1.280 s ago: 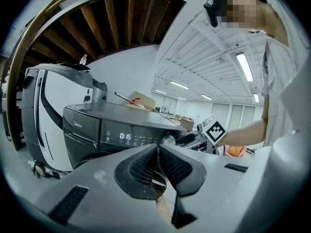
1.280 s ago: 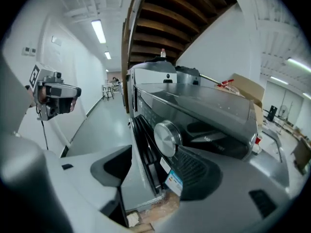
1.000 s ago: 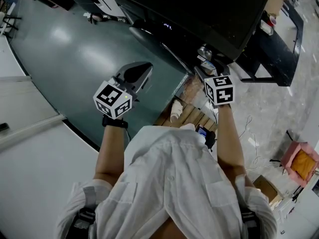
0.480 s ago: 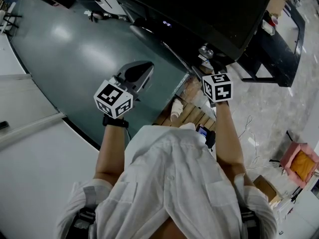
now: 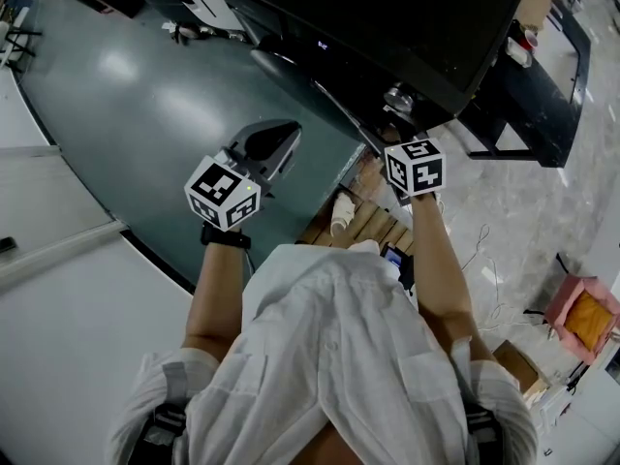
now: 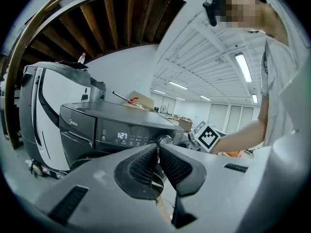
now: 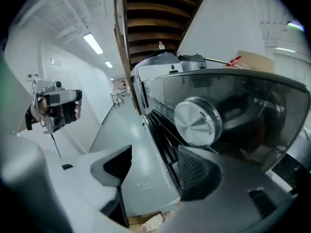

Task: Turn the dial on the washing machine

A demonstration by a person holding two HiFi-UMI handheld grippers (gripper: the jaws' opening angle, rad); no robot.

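Idleness marks the left side: the left gripper (image 6: 158,152) has its jaws pressed together on nothing, held well back from the washing machine (image 6: 92,130). That view shows the dark machine at centre left, with its lit display (image 6: 122,136) and, just right of it, the round metal dial (image 6: 165,140) on the front panel. Further right, the right gripper (image 7: 154,154) is up close to the panel with its jaws apart and empty. In its own view the dial sits just above and ahead of the right-hand jaw, at centre right of the frame, not yet between the two jaws.

The main risk looks to be a misaligned grasp. Closing from this offset would likely catch only the lower rim, or nothing at all. The dial's face appears smooth and shiny, so a shallow pinch could slip as the wrist rotates, leaving the setting unchanged. Pushing forward too hard while lining up might press the dial inward or knock the nearby panel controls.
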